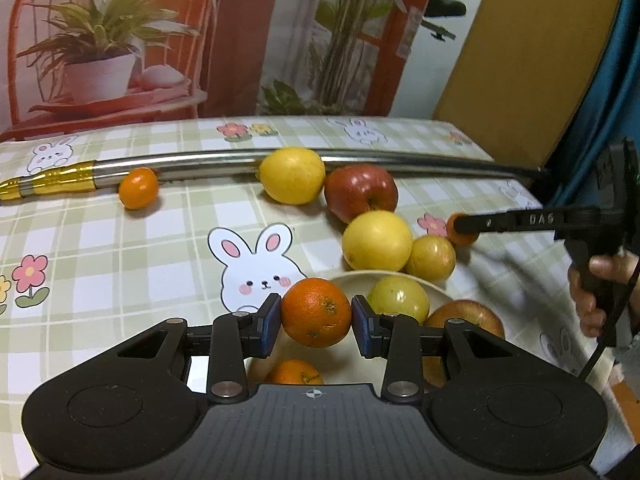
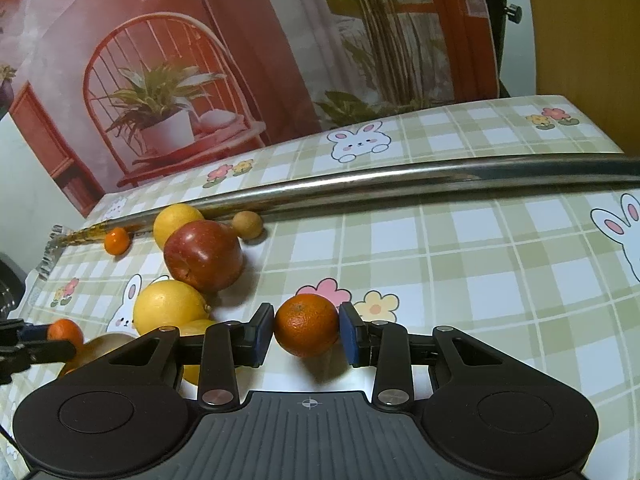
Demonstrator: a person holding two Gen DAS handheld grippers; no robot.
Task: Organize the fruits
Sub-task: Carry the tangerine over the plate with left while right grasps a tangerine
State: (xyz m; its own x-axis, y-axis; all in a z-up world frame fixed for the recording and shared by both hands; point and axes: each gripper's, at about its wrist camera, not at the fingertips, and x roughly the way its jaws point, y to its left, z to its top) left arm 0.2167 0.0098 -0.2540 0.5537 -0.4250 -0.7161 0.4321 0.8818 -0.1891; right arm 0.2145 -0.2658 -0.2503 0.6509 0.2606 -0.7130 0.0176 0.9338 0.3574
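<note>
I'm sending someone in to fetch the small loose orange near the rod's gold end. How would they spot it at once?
Start at the long metal rod lying across the checked tablecloth and follow it to its gold handle end. The small orange sits against the rod just beside that handle. It lies alone, apart from the lemon-and-apple cluster, and is smaller than the orange in the left gripper.

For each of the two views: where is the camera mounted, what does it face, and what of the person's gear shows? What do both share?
Left wrist: on the left gripper, looking down at its orange over the plate; the right gripper and a hand show.
Right wrist: on the right gripper, facing its small orange on the tablecloth; the left gripper shows.
Shared: red apple, metal rod.
</note>
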